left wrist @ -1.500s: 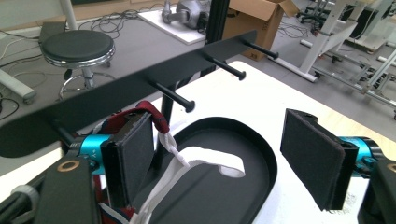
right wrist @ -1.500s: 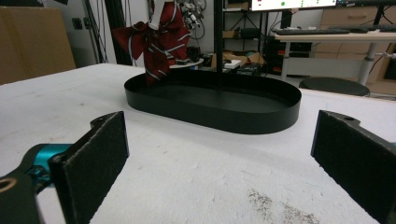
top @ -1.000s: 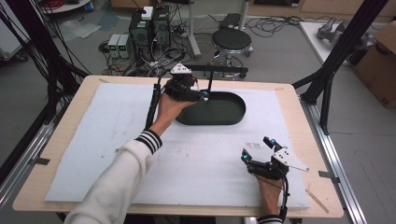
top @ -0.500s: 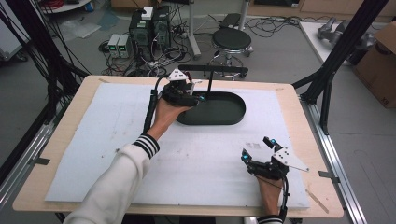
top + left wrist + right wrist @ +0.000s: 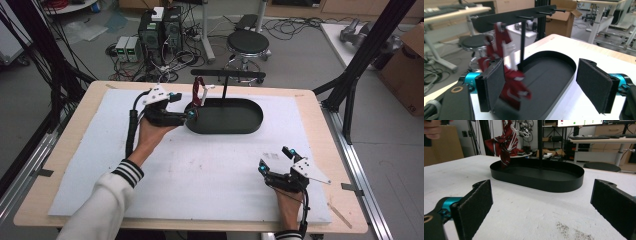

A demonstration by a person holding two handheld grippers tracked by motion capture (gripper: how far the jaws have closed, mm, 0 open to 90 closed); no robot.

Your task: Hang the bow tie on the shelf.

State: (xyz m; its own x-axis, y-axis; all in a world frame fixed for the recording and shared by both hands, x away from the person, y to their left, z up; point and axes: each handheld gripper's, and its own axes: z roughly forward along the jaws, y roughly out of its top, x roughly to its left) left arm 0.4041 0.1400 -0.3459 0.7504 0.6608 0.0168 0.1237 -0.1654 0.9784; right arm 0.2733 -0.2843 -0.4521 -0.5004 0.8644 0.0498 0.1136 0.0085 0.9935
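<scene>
A black oval tray (image 5: 245, 125) stands at the back middle of the white mat, with a thin post rising to a black horizontal bar (image 5: 227, 74). A red and white striped cloth (image 5: 200, 95) hangs from the bar's left part over the tray's left end. My left gripper (image 5: 182, 105) is open just left of the tray, level with the cloth. In the left gripper view the cloth (image 5: 506, 72) hangs blurred beside the left pad (image 5: 495, 82), not clamped. My right gripper (image 5: 274, 157) rests open on the mat at the front right, facing the tray (image 5: 536, 176) and the cloth (image 5: 504, 145).
The white mat (image 5: 200, 175) covers most of the wooden table (image 5: 330, 130). A black frame strut (image 5: 360, 70) stands at the table's right back corner. Behind the table are a stool (image 5: 248, 42), computer boxes and cables on the floor.
My left gripper has drawn back to the left and toward the person, away from the bar. The red cloth now hangs free from the bar. The right gripper has not moved.
</scene>
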